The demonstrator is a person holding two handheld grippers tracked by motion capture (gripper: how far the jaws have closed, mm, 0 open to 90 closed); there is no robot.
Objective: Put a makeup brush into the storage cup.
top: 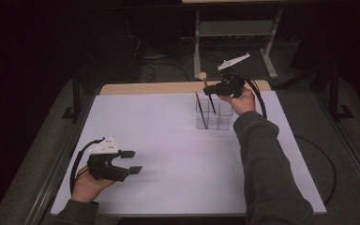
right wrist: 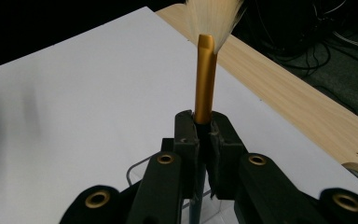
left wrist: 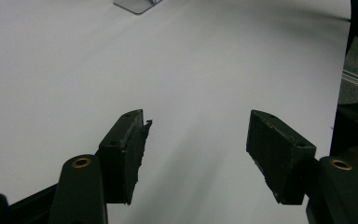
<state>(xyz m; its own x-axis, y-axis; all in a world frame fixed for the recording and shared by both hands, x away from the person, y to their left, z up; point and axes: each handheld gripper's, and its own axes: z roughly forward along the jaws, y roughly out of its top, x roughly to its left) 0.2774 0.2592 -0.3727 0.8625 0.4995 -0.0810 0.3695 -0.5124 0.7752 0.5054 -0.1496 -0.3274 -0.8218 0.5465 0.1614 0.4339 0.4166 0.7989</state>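
Note:
My right gripper (top: 214,89) is shut on a makeup brush (top: 208,93) with a gold ferrule (right wrist: 205,84) and pale bristles (right wrist: 214,16). The brush's dark handle reaches down into a clear plastic organizer (top: 214,116) at the far middle of the white table mat (top: 168,154). A second dark brush (top: 200,110) stands tilted in the organizer's left cell. My left gripper (top: 131,161) rests low over the mat near its front left, jaws open with nothing between them; its pads (left wrist: 130,149) show bare mat behind.
A wooden table edge (top: 168,87) runs along the mat's far side. A corner of the organizer (left wrist: 137,5) shows at the top of the left gripper view. Cables and a metal frame lie on the dark floor beyond the table.

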